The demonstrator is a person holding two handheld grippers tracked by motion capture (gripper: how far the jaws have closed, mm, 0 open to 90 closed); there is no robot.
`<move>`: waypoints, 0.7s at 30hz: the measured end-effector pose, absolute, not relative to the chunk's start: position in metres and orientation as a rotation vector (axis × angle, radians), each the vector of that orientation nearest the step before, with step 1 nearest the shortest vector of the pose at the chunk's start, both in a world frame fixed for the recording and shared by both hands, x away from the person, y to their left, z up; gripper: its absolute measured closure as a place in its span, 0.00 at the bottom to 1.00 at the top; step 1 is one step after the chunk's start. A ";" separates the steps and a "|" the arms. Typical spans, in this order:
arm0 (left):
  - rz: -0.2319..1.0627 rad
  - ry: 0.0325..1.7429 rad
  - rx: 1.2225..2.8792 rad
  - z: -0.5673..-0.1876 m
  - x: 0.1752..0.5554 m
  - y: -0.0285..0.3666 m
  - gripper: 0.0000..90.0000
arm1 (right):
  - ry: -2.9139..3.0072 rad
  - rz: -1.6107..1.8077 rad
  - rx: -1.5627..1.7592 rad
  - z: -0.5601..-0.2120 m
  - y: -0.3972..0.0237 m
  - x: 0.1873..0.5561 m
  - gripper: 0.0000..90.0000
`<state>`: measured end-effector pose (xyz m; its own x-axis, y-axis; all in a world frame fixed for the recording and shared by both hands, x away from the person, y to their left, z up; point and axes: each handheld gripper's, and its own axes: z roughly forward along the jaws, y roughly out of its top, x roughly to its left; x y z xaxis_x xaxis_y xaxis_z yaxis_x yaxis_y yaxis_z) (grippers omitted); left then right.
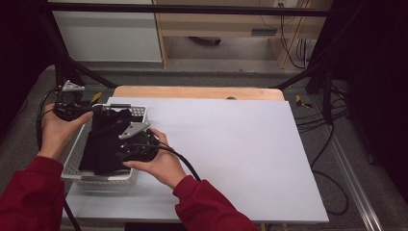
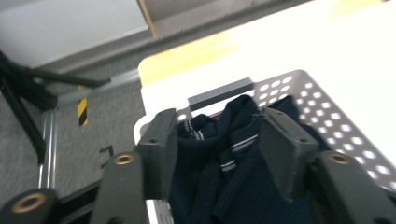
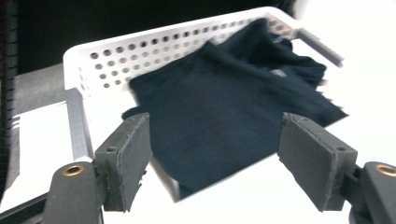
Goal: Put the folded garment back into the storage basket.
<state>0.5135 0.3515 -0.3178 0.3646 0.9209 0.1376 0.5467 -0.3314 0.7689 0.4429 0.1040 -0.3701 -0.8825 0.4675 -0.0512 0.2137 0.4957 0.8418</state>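
A white perforated basket [image 1: 72,163] sits at the left of the table with a dark navy garment [image 1: 103,142] folded inside it. My left gripper [image 1: 96,109] is at the basket's far left corner. In the left gripper view its jaws [image 2: 223,154] stand apart over the garment's collar [image 2: 233,186] without pressing it, the basket wall [image 2: 327,107] beyond. My right gripper [image 1: 124,150] is at the basket's right side. In the right gripper view it [image 3: 215,158] is open wide and empty, and the garment [image 3: 219,102] hangs over the basket's near rim [image 3: 140,56].
A white sheet [image 1: 231,144] covers most of the wooden table [image 1: 197,92]. Black frame legs [image 1: 62,67] stand behind the basket at left. Cables [image 1: 332,159] run along the floor at right, next to a metal rail [image 1: 356,192].
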 end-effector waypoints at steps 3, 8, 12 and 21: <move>0.765 1.260 1.971 -0.317 0.501 0.348 0.44 | 2.446 1.335 0.611 -0.364 0.084 0.443 0.24; 0.759 1.175 1.919 -0.314 0.471 0.335 0.39 | 2.356 1.346 0.678 -0.353 0.055 0.437 0.16; 0.725 1.142 1.908 -0.318 0.451 0.319 0.25 | 2.308 1.341 0.672 -0.352 0.043 0.438 0.13; 0.654 1.015 1.860 -0.335 0.422 0.296 0.07 | 2.358 1.308 0.753 -0.348 0.020 0.456 0.11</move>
<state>0.4216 0.2963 -0.3347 0.5245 0.8508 0.0310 0.3800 -0.2665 0.8858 0.4559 0.0204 -0.3482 -0.8015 0.5967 -0.0385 0.2834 0.4358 0.8543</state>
